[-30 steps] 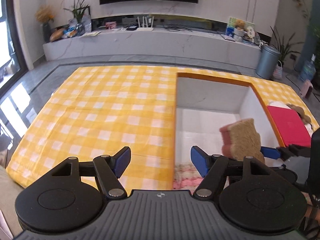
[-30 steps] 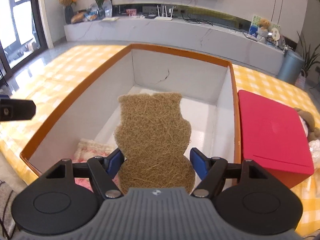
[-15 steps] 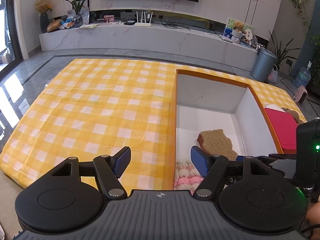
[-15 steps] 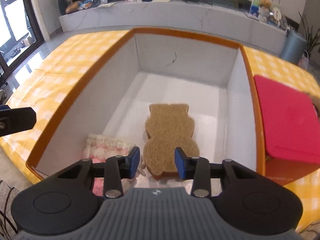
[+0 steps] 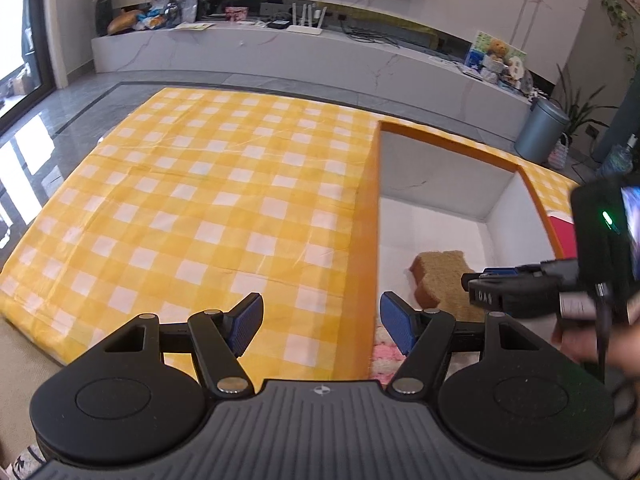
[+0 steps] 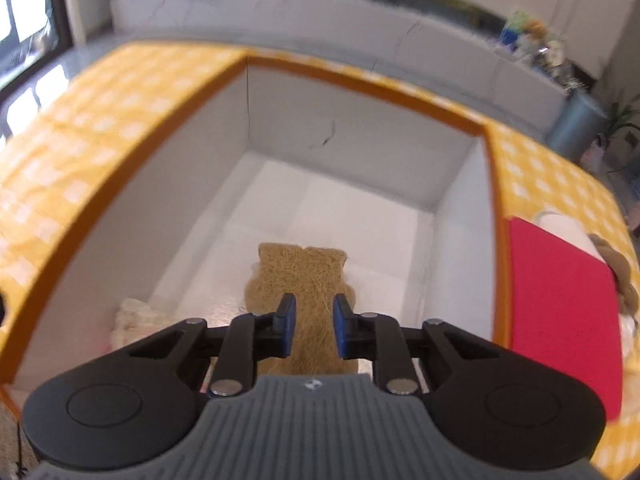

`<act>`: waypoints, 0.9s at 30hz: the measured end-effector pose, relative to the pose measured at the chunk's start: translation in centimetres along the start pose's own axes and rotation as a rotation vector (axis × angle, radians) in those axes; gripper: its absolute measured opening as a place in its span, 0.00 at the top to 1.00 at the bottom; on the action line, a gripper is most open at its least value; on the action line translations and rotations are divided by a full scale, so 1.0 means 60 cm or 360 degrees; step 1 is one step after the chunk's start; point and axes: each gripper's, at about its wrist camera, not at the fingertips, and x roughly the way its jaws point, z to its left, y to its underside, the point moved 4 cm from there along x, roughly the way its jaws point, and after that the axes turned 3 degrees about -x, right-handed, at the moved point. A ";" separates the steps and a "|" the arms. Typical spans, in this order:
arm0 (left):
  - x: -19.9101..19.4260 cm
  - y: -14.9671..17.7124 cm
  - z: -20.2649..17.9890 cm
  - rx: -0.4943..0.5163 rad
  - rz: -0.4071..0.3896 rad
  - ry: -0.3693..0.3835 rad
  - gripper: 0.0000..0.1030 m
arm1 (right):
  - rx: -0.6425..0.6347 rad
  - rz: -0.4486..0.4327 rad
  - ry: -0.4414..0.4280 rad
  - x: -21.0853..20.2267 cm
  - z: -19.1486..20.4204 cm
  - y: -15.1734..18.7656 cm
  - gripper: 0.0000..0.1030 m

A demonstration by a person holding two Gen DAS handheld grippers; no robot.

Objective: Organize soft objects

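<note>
Already down in the box, the sponge lies flat right under the right tongs, free of them.

Seen along the right gripper [image 6: 314, 330], the bear-shaped brown sponge [image 6: 301, 276] rests on the white floor of the orange-rimmed box [image 6: 360, 80], its long axis running straight ahead, in line with the fingers, ears at the far end. Those jaws have just been closing and now stand narrow with nothing pinched; the sponge shows through the gap, below them. A pink-and-cream knitted piece [image 6: 132, 314] sits down to their left in the near corner. The left gripper [image 5: 321, 326] hangs wide and empty over the checked cloth [image 5: 200, 200], the box off to its right. Likely the next soft thing is the plush toy [image 6: 618, 272] beyond the red box [image 6: 560, 300], to the right, so the right hand is nearer.
</note>
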 end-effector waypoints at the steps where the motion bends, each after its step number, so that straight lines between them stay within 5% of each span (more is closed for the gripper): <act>1: 0.003 0.001 0.002 0.0007 0.0009 -0.0007 0.23 | -0.0008 0.0055 -0.0009 0.011 -0.005 -0.004 0.82; 7: 0.005 -0.002 0.004 -0.0021 -0.0045 -0.0027 0.23 | 0.0071 0.0239 -0.0090 0.045 -0.033 -0.016 0.83; 13: 0.005 0.003 -0.019 0.0089 -0.0051 -0.0002 0.23 | 0.0004 0.0283 -0.0106 0.040 -0.019 -0.007 0.83; 27: 0.020 0.002 -0.005 -0.0041 0.0025 0.0042 0.23 | 0.0026 0.0394 -0.0278 0.024 -0.011 0.033 0.83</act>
